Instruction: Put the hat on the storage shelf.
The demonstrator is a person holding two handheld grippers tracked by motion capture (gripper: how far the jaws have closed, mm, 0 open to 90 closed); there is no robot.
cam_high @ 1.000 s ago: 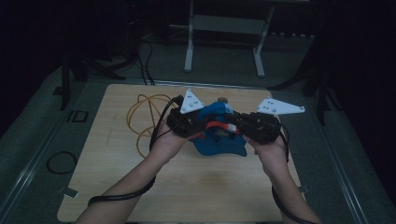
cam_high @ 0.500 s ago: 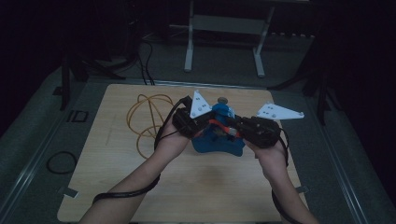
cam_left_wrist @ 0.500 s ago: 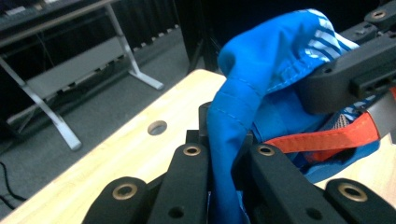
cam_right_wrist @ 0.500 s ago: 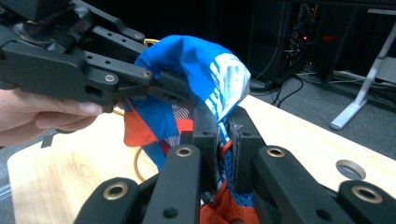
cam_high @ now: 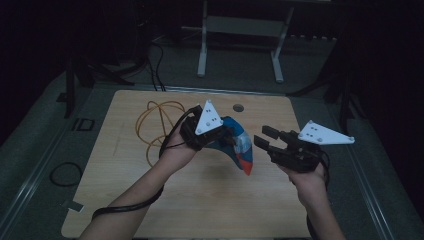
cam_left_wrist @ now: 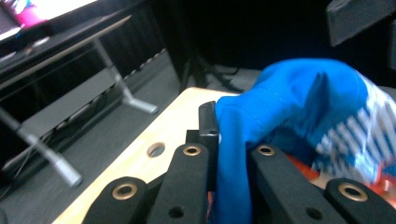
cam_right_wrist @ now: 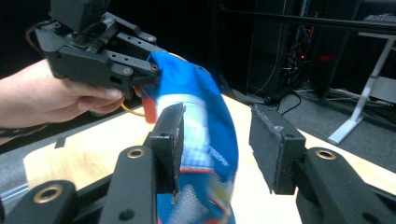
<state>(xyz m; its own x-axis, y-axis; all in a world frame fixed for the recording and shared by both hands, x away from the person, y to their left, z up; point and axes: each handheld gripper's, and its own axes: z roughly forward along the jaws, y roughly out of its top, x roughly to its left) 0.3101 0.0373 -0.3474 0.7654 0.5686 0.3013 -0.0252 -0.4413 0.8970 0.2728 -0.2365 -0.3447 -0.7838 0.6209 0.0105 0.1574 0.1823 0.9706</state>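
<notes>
The right hand-held gripper (cam_high: 270,140) has let go of the blue bag (cam_high: 239,145) and pulled away toward the right of the high view; half a second ago both hand-held grippers sat close together on it at the centre of the table (cam_high: 125,200). Now its jaws stand apart, and in the right gripper view the blue bag (cam_right_wrist: 205,140) hangs between and beyond them without either pad closing on it. The left hand-held gripper (cam_high: 222,135) alone carries the load: its jaws are clenched on the upper edge of the blue bag (cam_left_wrist: 299,121), which dangles just above the table near the middle of the high view, its red and white end pointing down and to the right. A coil of yellow cord (cam_high: 157,125) lies on the table at the upper left, behind the left hand (cam_high: 175,150). My judgement is that the two-handed work is over for now, and the right one is free to re-grip lower down.
</notes>
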